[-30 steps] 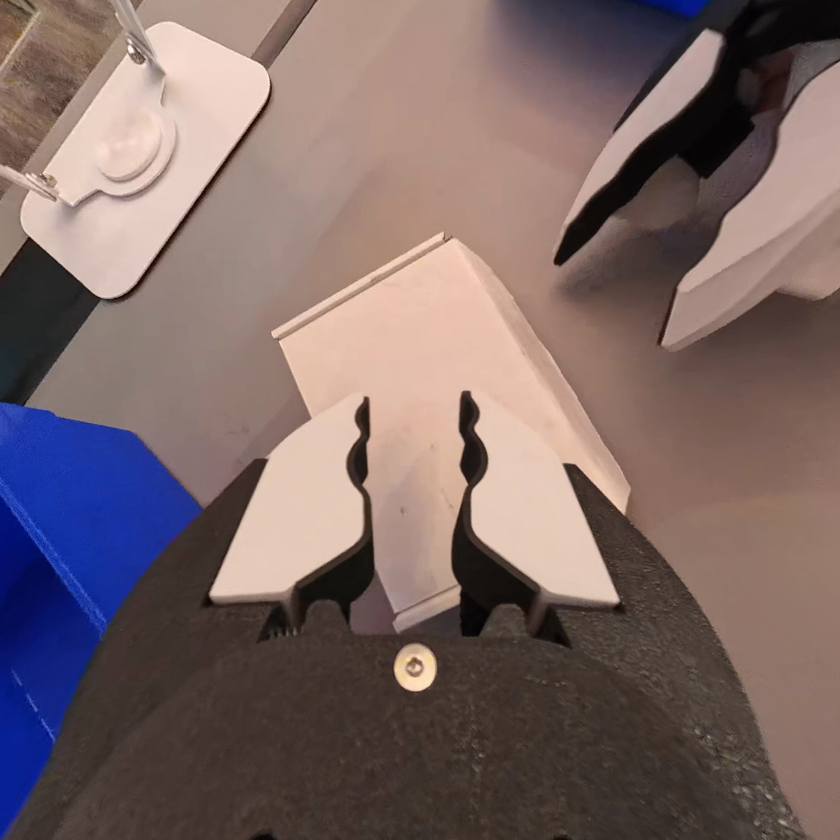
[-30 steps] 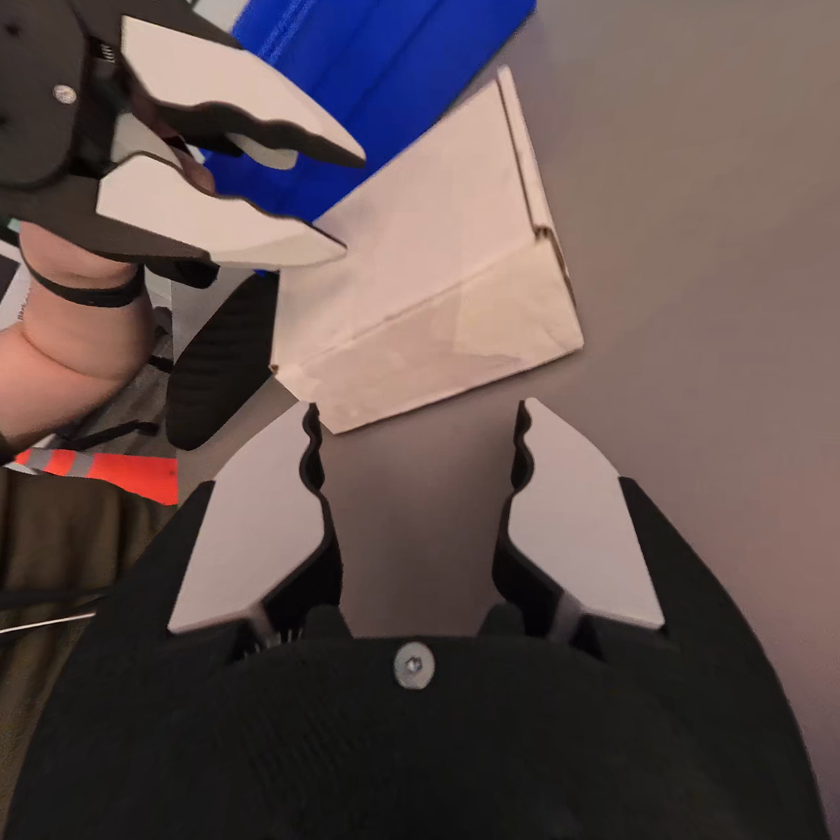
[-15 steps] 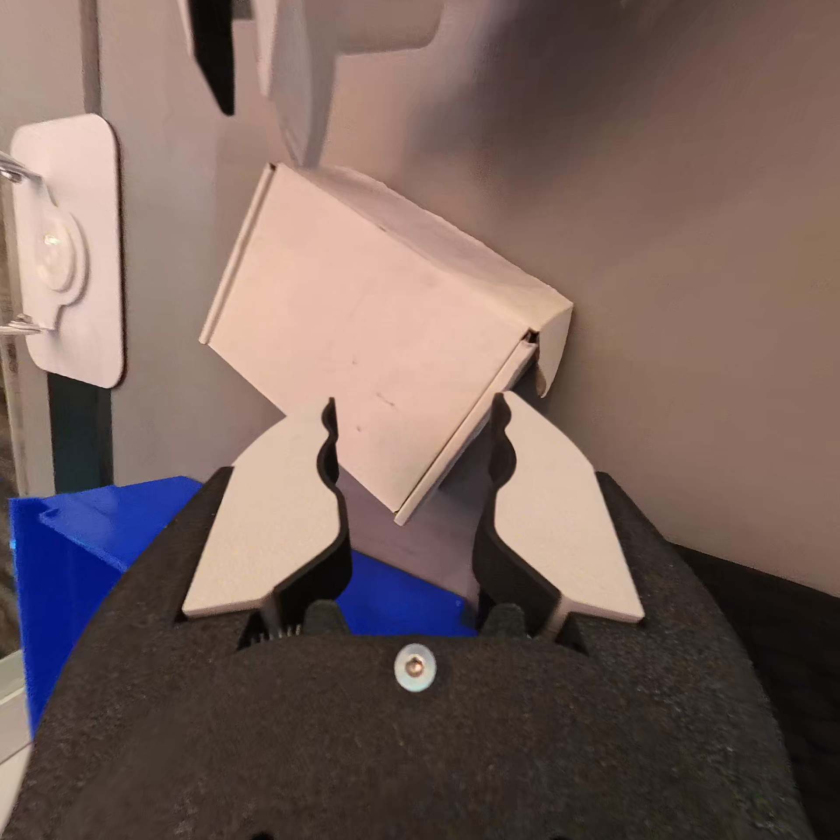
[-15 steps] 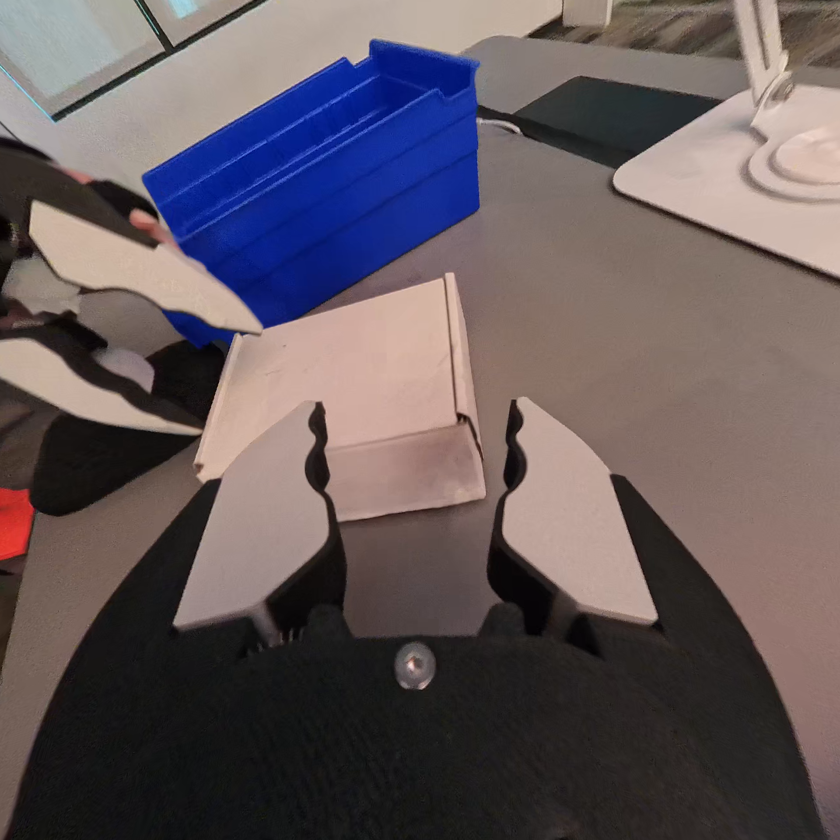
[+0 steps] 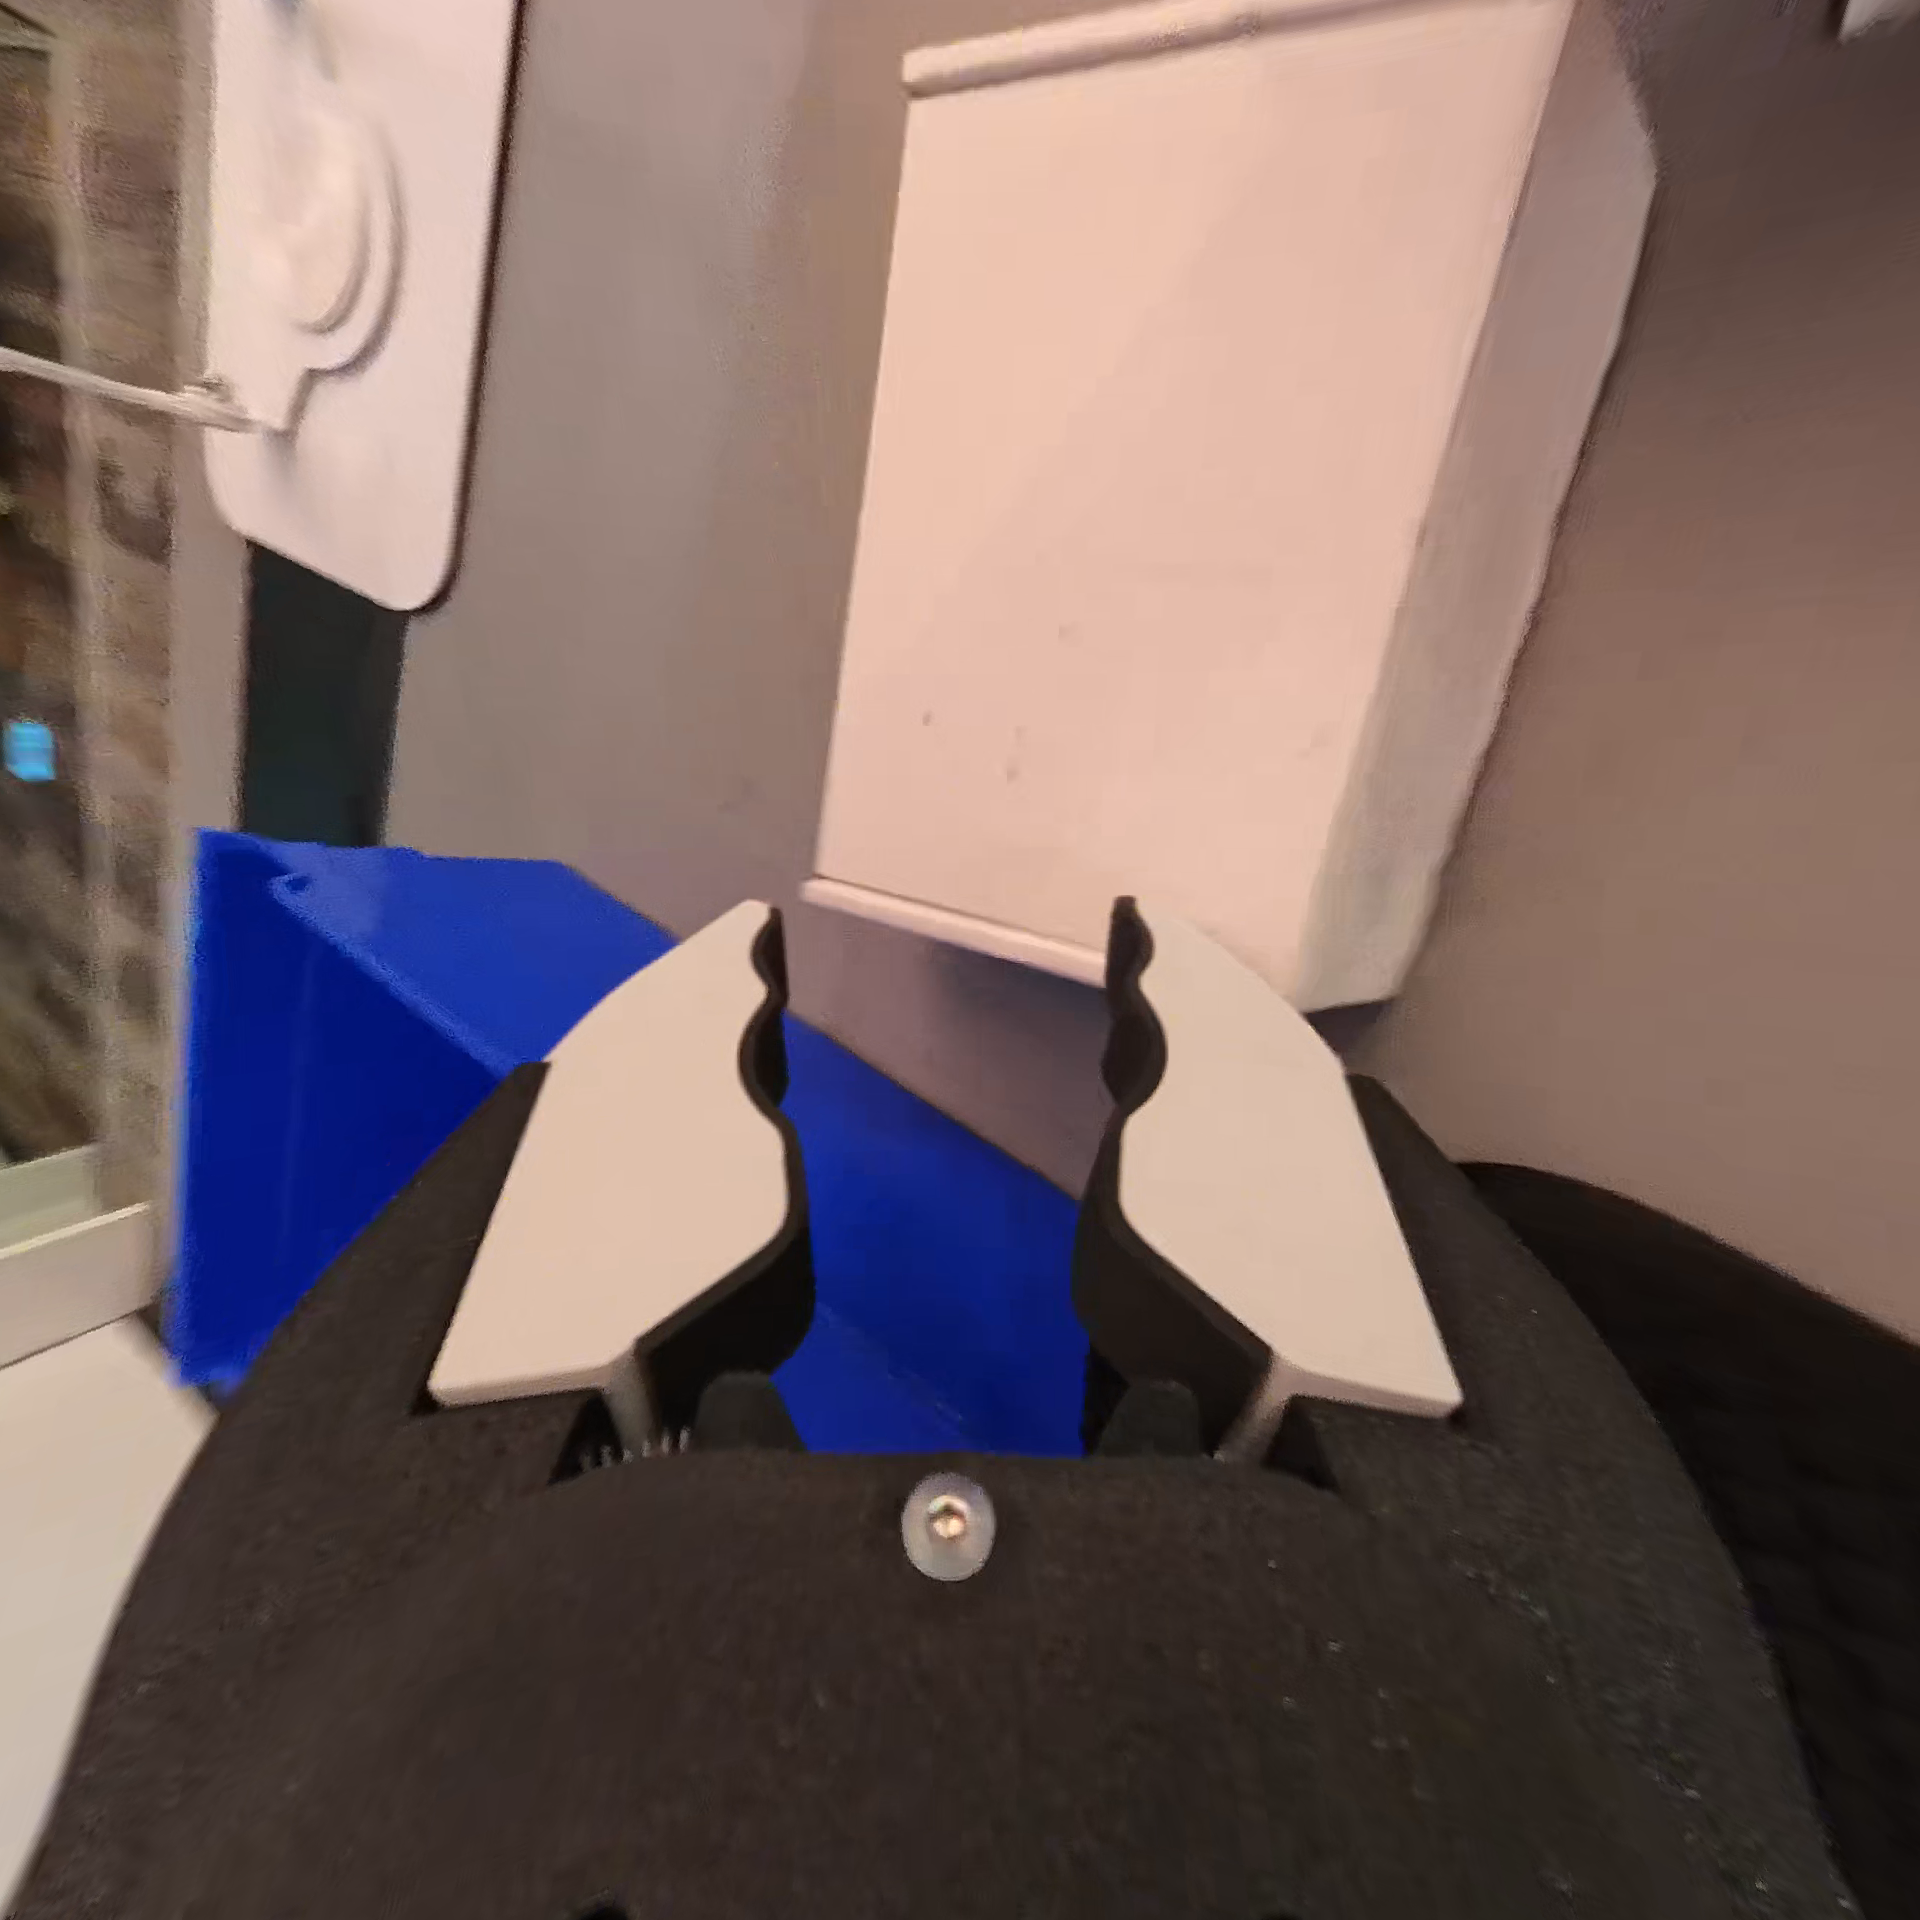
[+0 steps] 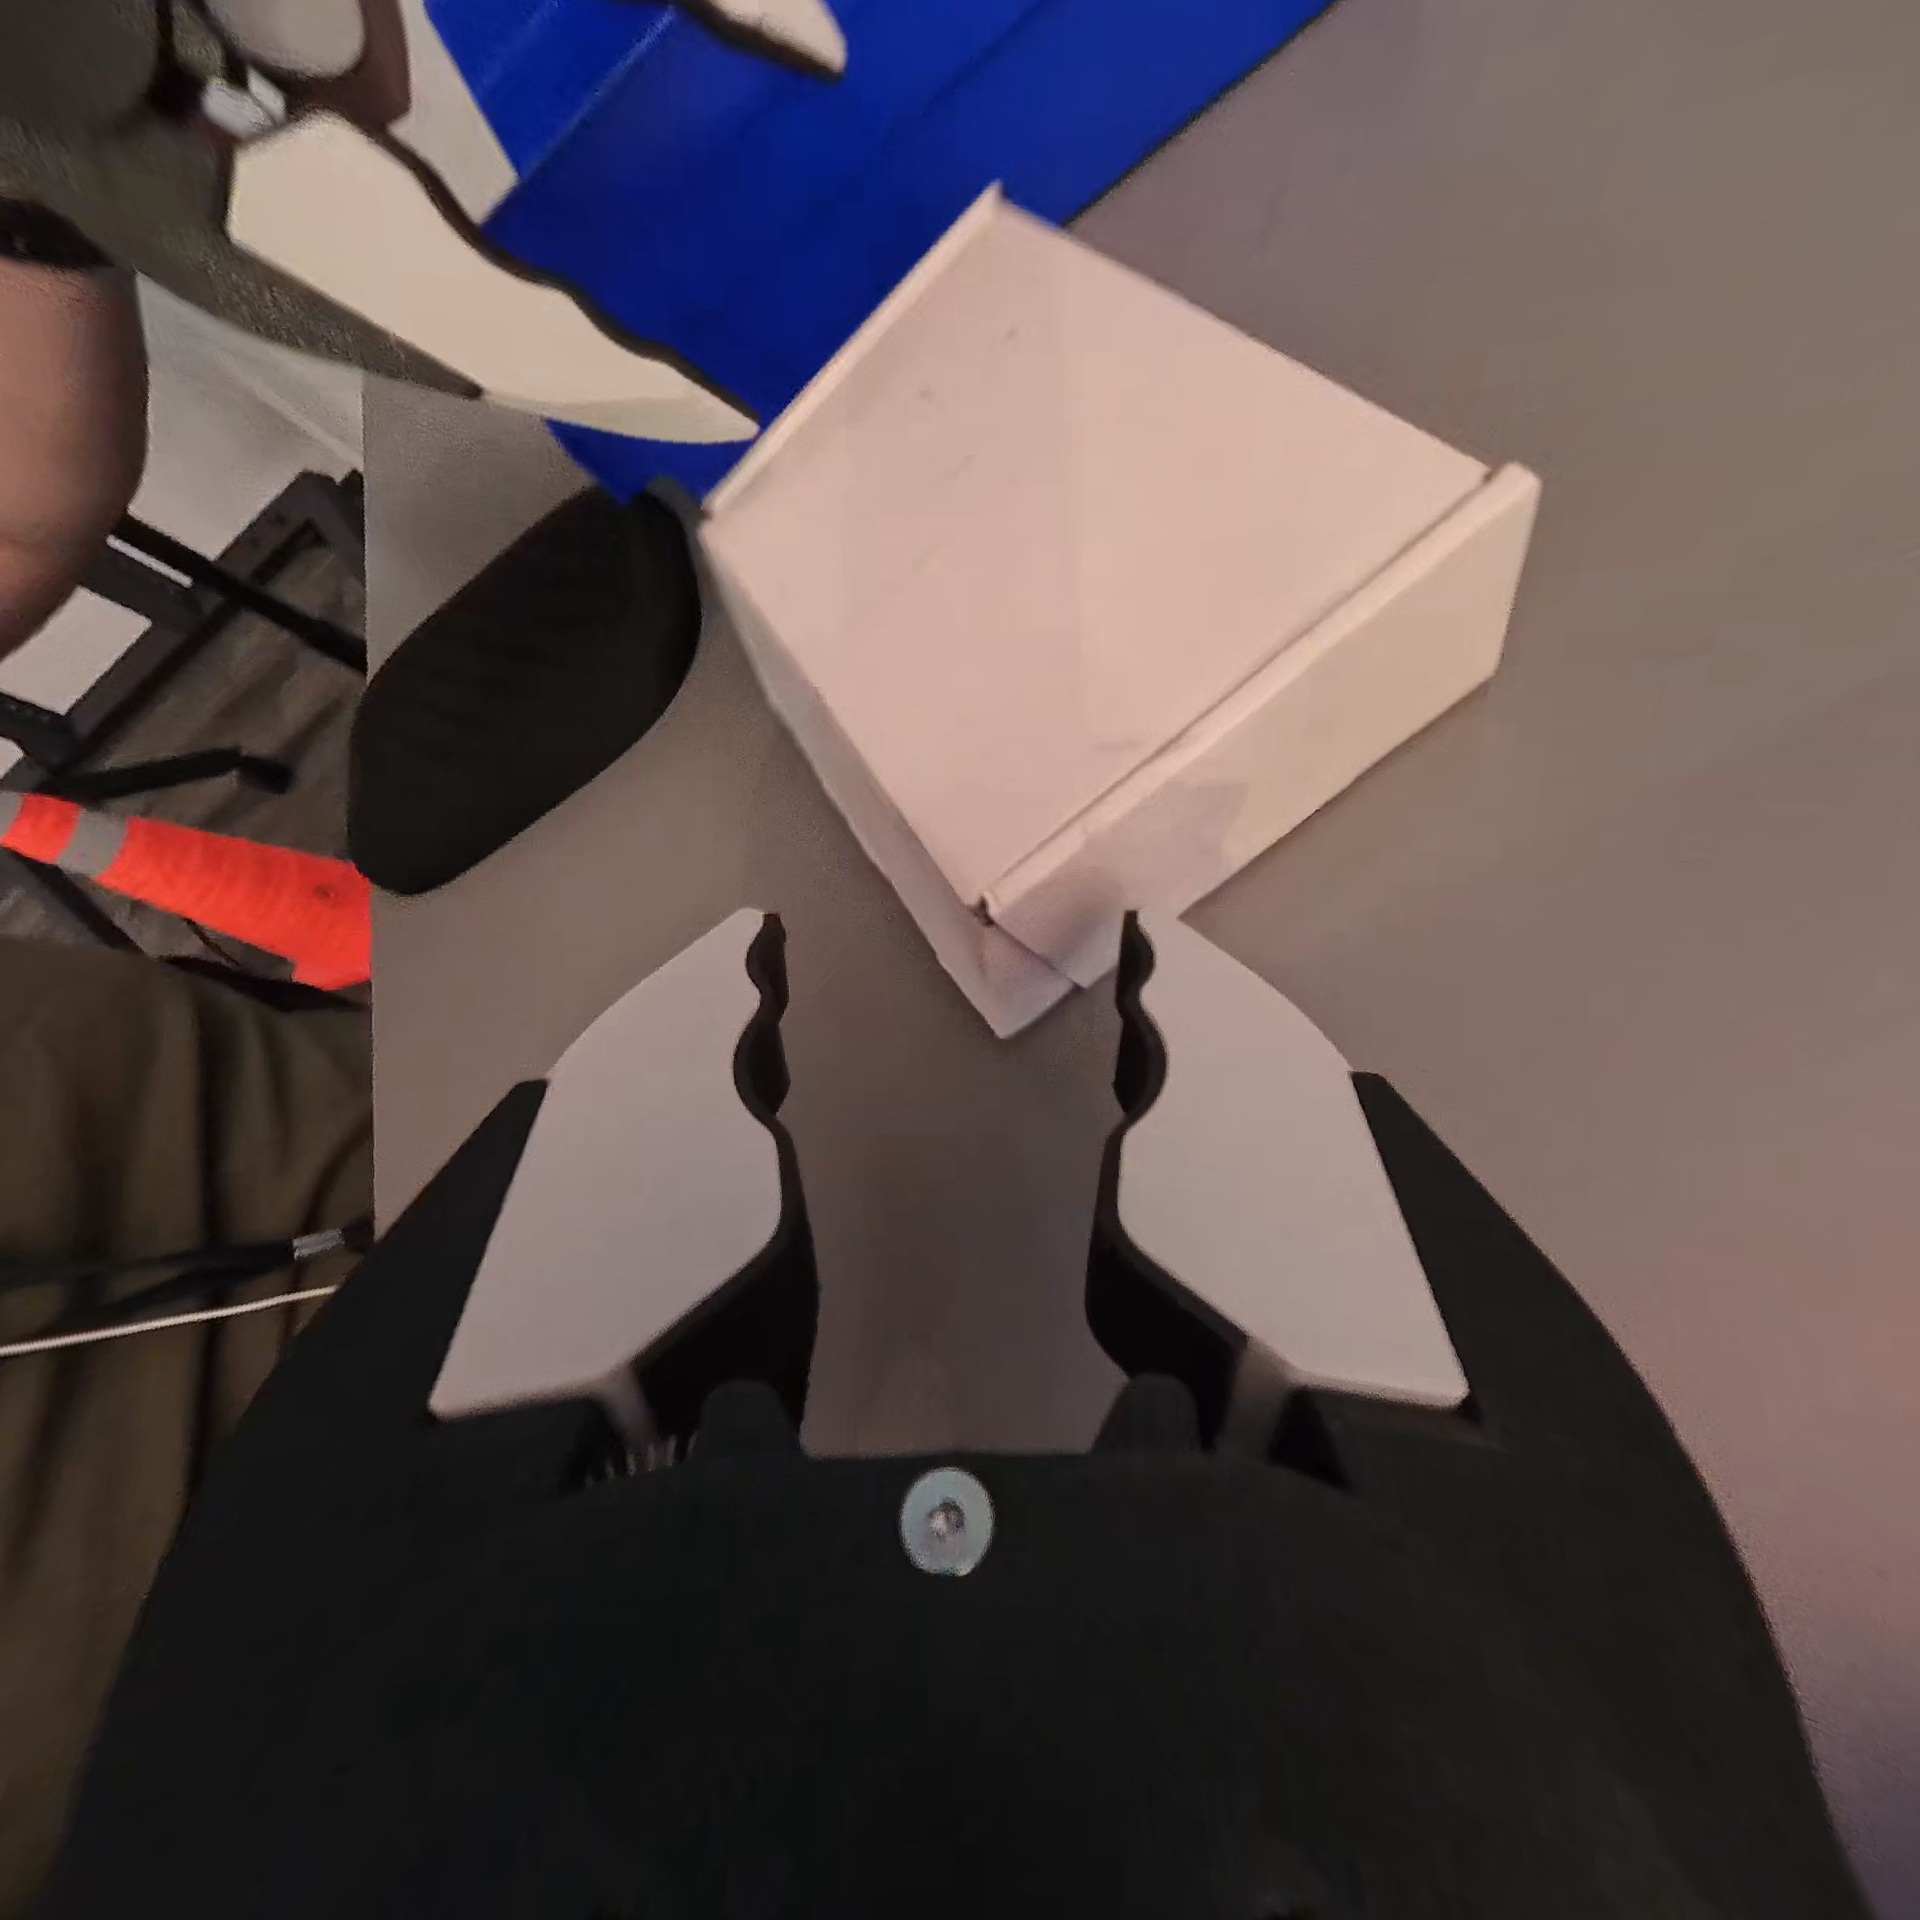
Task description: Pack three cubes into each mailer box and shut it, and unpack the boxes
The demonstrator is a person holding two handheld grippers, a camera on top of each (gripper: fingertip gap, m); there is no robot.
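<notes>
Grey tabletop (image 6: 1558,260) fills the background of both wrist views, and on it lies a closed white mailer box (image 6: 1070,582), its lid down and its front flap tucked along the edge nearest the right gripper. From the right wrist view the box sits cornerwise, one corner pointing toward the camera; from the left wrist view the same mailer box (image 5: 1174,499) appears long side on, with a thin lid lip at its near and far ends.

The right gripper (image 6: 948,920) hovers just short of that near corner, its jaws spread with bare table between them, holding nothing. The left gripper (image 5: 943,906) is likewise released and empty, its tips just short of the box's near lip and above a blue plastic bin (image 5: 436,1039). Only the right wrist view shows the left gripper from outside, as white fingers (image 6: 540,343) up at the left, beside the box's far-left edge, with a bare forearm (image 6: 52,447) behind them.

Next to the box on its left stands the bin, seen in the right wrist view as a blue wall (image 6: 748,187) touching or nearly touching the box's far corner; I cannot tell which. A white stand base (image 5: 353,291) with a thin metal rod shows only in the left wrist view, blurred, beyond the bin. A black padded armrest (image 6: 520,686), an orange strap (image 6: 208,883) and olive cloth (image 6: 156,1143) show only in the right wrist view, off the table's left edge
</notes>
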